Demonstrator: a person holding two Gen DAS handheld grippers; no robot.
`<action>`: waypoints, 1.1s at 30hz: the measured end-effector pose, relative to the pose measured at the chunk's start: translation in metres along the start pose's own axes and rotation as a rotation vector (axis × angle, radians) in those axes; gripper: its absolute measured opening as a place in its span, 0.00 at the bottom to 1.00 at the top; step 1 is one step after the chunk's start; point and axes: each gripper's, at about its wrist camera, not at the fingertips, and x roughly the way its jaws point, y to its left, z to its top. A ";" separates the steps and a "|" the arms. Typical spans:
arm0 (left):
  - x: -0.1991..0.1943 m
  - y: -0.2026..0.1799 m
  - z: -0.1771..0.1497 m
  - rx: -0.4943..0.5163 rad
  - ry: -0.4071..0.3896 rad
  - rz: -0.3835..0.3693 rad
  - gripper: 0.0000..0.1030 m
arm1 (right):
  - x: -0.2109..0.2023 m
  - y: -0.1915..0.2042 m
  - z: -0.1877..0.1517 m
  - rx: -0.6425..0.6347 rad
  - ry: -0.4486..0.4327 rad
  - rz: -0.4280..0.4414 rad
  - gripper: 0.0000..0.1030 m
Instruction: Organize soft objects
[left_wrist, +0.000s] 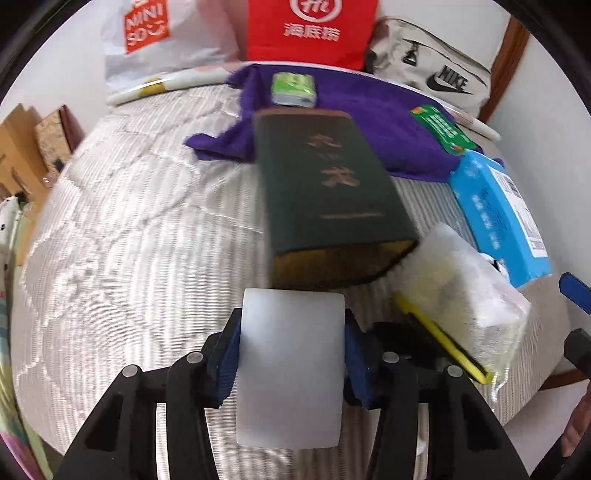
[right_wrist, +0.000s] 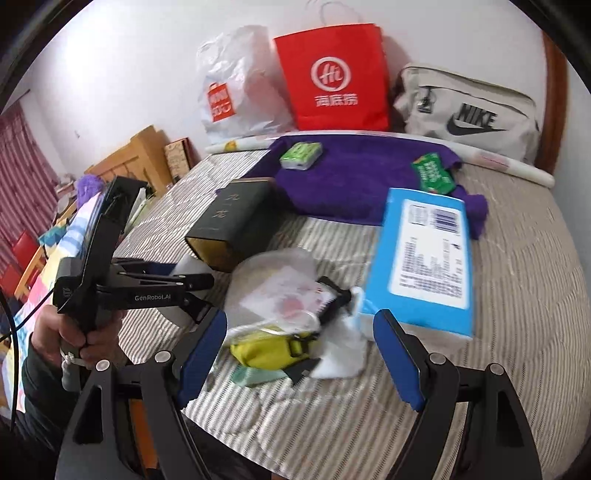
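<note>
My left gripper (left_wrist: 291, 343) has its blue pads pressed on both sides of a white soft roll (left_wrist: 290, 387), low over the striped bed cover. The right wrist view shows this left gripper (right_wrist: 197, 286) from the side in a person's hand (right_wrist: 74, 332), just in front of a dark green box (right_wrist: 236, 221). My right gripper (right_wrist: 301, 354) stands open above a clear plastic bag (right_wrist: 280, 291) and a yellow pouch (right_wrist: 269, 349), touching neither. A blue tissue pack (right_wrist: 424, 258) lies to the right of them. Further back a purple towel (right_wrist: 351, 177) carries a green tissue pack (right_wrist: 301, 155) and a green packet (right_wrist: 434, 173).
Against the wall stand a white shopping bag (right_wrist: 236, 88), a red paper bag (right_wrist: 332, 77) and a beige Nike bag (right_wrist: 469, 110). The dark green box (left_wrist: 332, 206) lies just ahead of the left gripper. Wooden furniture (right_wrist: 140, 158) stands beyond the bed's left edge.
</note>
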 end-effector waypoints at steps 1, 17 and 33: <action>-0.001 0.003 0.000 -0.007 0.000 -0.008 0.46 | 0.004 0.004 0.002 -0.010 0.005 0.006 0.79; 0.011 0.038 -0.002 -0.051 0.044 -0.121 0.47 | 0.060 0.038 0.000 -0.114 0.099 -0.093 0.40; 0.011 0.038 -0.005 -0.048 0.027 -0.132 0.52 | 0.015 0.018 -0.001 -0.102 0.053 -0.051 0.18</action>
